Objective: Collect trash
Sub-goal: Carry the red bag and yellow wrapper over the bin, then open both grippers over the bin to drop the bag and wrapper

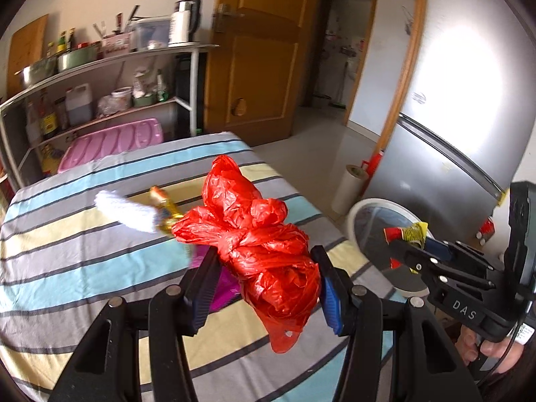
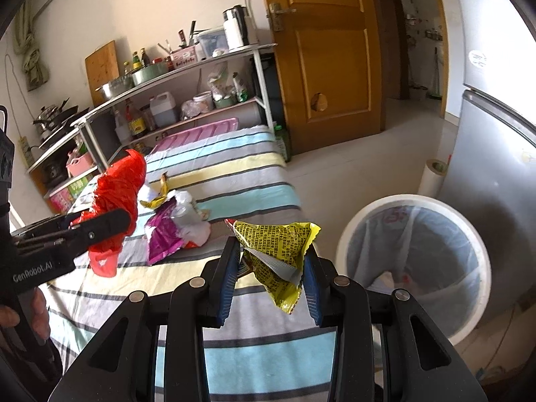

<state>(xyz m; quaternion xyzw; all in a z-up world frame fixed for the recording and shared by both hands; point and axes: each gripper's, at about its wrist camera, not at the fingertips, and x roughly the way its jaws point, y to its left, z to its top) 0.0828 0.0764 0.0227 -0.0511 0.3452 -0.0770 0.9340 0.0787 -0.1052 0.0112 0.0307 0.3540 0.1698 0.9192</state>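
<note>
My left gripper [image 1: 264,264] is shut on a knotted red plastic bag [image 1: 261,244], held up above the striped tablecloth [image 1: 83,234]. The same red bag [image 2: 117,187] and left gripper [image 2: 100,224] show at the left of the right wrist view. My right gripper [image 2: 273,258] is shut on a crumpled yellow snack wrapper [image 2: 274,244], lifted near the table's right edge. That wrapper [image 1: 407,232] and right gripper [image 1: 402,244] hang over the white bin [image 1: 355,214] in the left wrist view. On the cloth lie a purple wrapper [image 2: 162,234], white tissue [image 2: 191,217] and a gold wrapper [image 2: 159,197].
The white trash bin [image 2: 412,201], lined with a clear bag, stands on the floor right of the table. A silver fridge [image 2: 495,154] and a paper roll [image 2: 433,177] are behind it. A loaded metal shelf [image 2: 187,67] and a wooden door [image 2: 325,50] stand beyond the table.
</note>
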